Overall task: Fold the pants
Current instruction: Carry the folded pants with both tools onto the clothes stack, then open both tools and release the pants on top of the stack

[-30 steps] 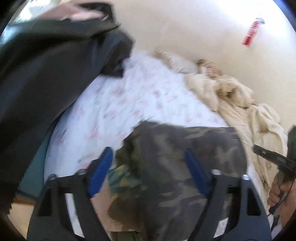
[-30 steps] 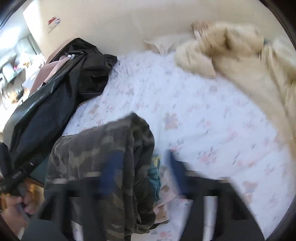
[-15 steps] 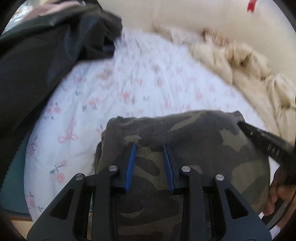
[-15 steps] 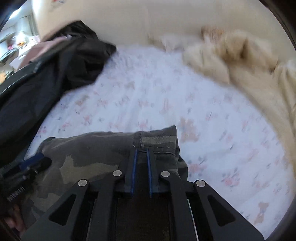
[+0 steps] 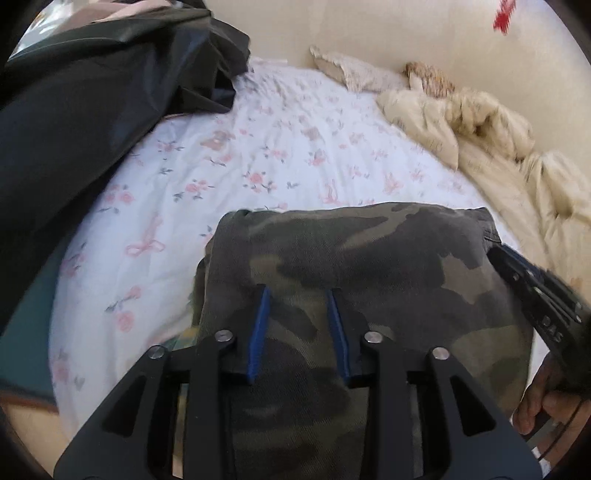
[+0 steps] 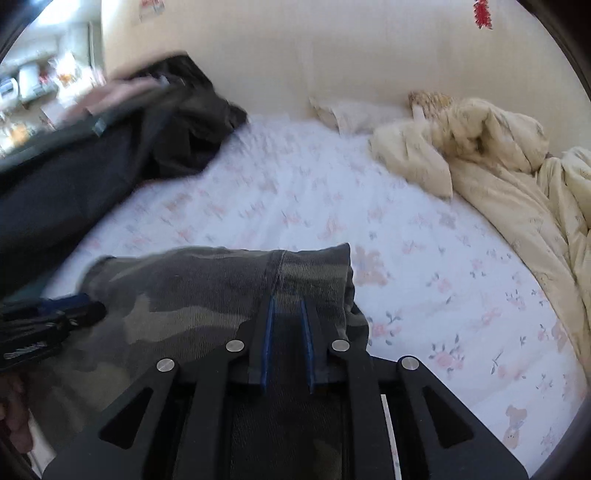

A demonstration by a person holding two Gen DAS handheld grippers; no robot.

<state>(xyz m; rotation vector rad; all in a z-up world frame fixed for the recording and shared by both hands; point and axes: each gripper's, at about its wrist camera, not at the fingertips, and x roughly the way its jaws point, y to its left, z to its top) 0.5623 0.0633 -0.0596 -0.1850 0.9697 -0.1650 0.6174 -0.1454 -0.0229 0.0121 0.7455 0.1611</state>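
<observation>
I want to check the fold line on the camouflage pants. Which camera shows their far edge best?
The left wrist view: the camouflage pants show their whole far edge, corner to corner, sharp against the floral sheet. The right wrist view shows the same edge with a seam, but its left end is blurred.

Soft daylight fills both views, brightest on the wall (image 5: 369, 33) far beyond the tongs. The sheet (image 5: 258, 155) ahead glares pale. The right view is smeared, worst on the dark clothes (image 6: 110, 155) up left (motion blur). Fisheye bending darkens every corner.
</observation>
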